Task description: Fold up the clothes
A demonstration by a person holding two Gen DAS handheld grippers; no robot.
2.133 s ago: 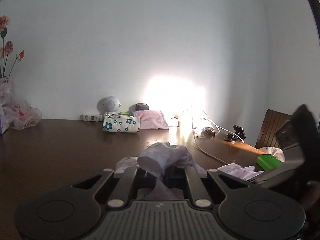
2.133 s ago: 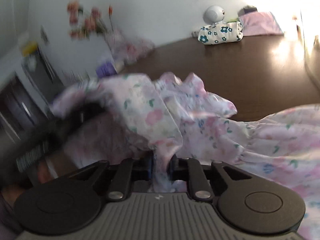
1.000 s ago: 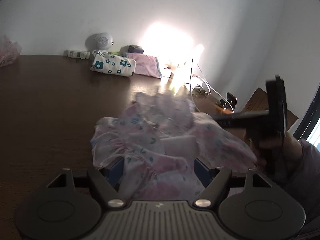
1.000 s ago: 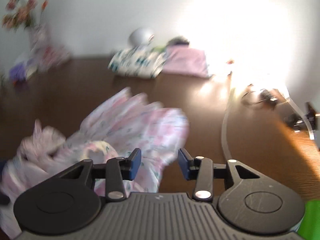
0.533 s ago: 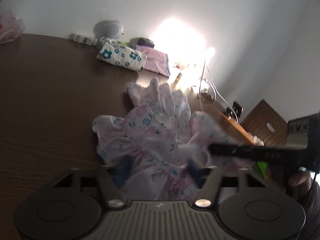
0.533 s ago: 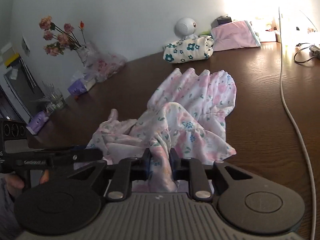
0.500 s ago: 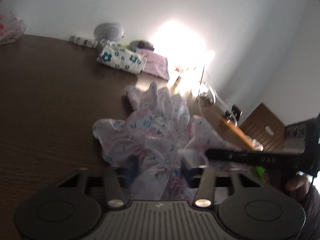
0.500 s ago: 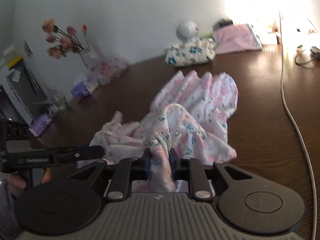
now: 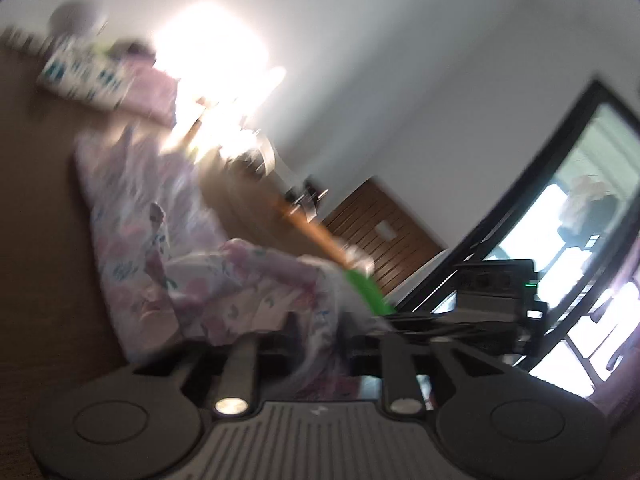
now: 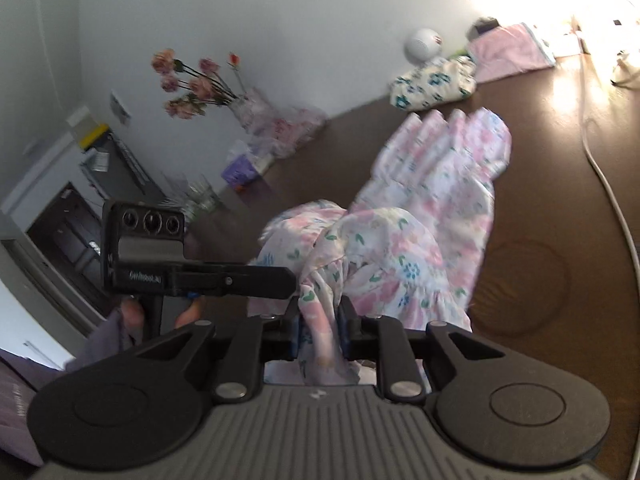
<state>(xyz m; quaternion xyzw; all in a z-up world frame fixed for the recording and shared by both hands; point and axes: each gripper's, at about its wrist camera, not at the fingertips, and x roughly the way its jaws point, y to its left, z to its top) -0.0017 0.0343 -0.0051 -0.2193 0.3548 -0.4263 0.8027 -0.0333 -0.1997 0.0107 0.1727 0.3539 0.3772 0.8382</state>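
A pink and white floral dress (image 10: 432,184) lies rumpled on the dark wooden table (image 10: 560,152), its ruffled hem toward the wall. My right gripper (image 10: 320,320) pinches a fold of its near end, though the jaws are easing open. My left gripper (image 10: 288,278) comes in from the left, side-on, a hand under it. In the blurred left wrist view the dress (image 9: 160,240) runs between the left gripper's (image 9: 322,340) jaws, which are opening and do not clearly press it. The right gripper (image 9: 400,320) reaches in from the right.
By the far wall lie a folded flower-print cloth (image 10: 434,84) and a folded pink cloth (image 10: 508,52), beside a white round device (image 10: 424,44). A vase of flowers (image 10: 200,84) stands left. A white cable (image 10: 608,184) crosses the table's right. A green object (image 9: 366,292) and a chair (image 9: 380,224) are near.
The left jaws have spread from their pinch on the dress and that view has swung right. The right gripper keeps its pinch and has turned left, with the dress drawn out longer.
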